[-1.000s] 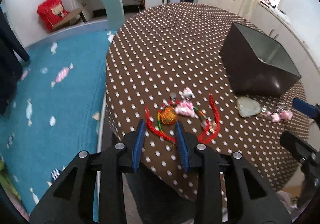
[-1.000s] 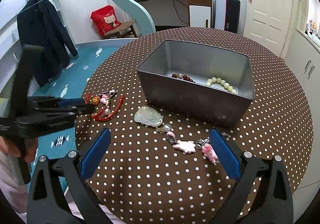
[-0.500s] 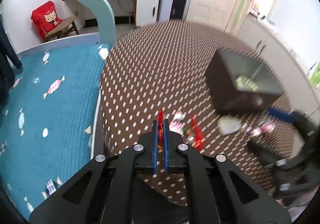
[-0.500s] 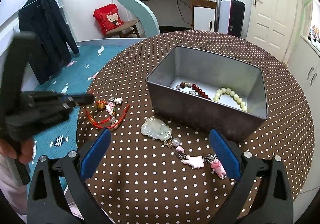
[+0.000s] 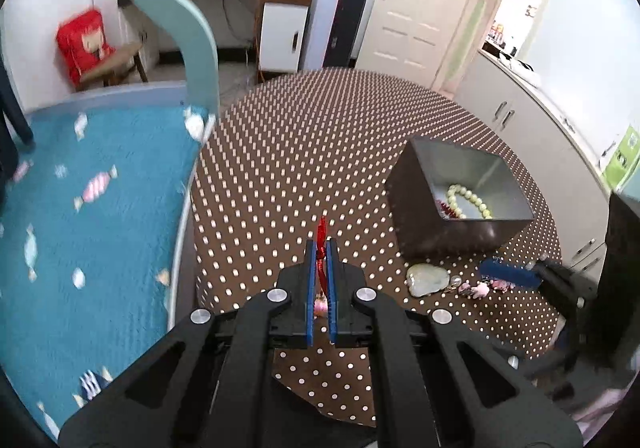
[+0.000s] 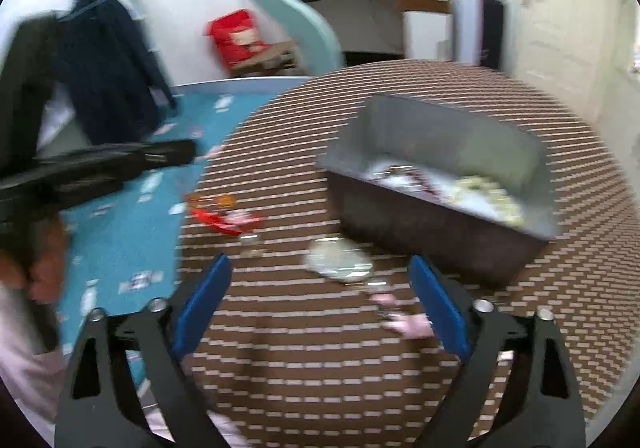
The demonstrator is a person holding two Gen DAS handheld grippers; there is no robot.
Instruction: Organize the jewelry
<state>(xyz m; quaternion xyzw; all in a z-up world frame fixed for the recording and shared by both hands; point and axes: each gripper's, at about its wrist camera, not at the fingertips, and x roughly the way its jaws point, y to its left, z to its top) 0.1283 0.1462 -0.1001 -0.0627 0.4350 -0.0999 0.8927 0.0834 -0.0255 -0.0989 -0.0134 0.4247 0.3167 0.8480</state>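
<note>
Counter (image 5: 304, 151): round, under a brown polka-dot cloth, spreading out ahead of both tools and carrying everything.

Metal box (image 5: 424, 183): open-topped, sitting ahead and to the right of the left tool, and straight ahead of the right tool; it is already holding a pale bead bracelet (image 5: 468, 199) and a dark red one beside it.

Left tool (image 5: 320, 248): clenched on the red cord bracelet (image 5: 321, 232), pinching it between the blue pads, with the cord's tip poking out beyond the tips. The right wrist view, badly blurred, is showing red cord and charms hanging below this tool and trailing at the counter's near edge; whether the lowest part is touching the cloth I cannot tell.

Right tool (image 6: 320, 280): released, its pads spread wide, hovering over the counter with nothing between them.

Jade pendant chain (image 5: 427, 279): lying on the cloth just in front of the box, right of the left tool; its pale stone is sitting nearest the box, and the pink charms (image 5: 476, 289) are trailing toward the right tool's right pad.

Step in hand: carrying the red cord bracelet toward the box, I'd judge.

Next move calls for: swinging the left tool rightward above the box rim, high enough that the dangling charms are clearing the wall, then letting go; the pendant chain looks like the right tool's job.
</note>
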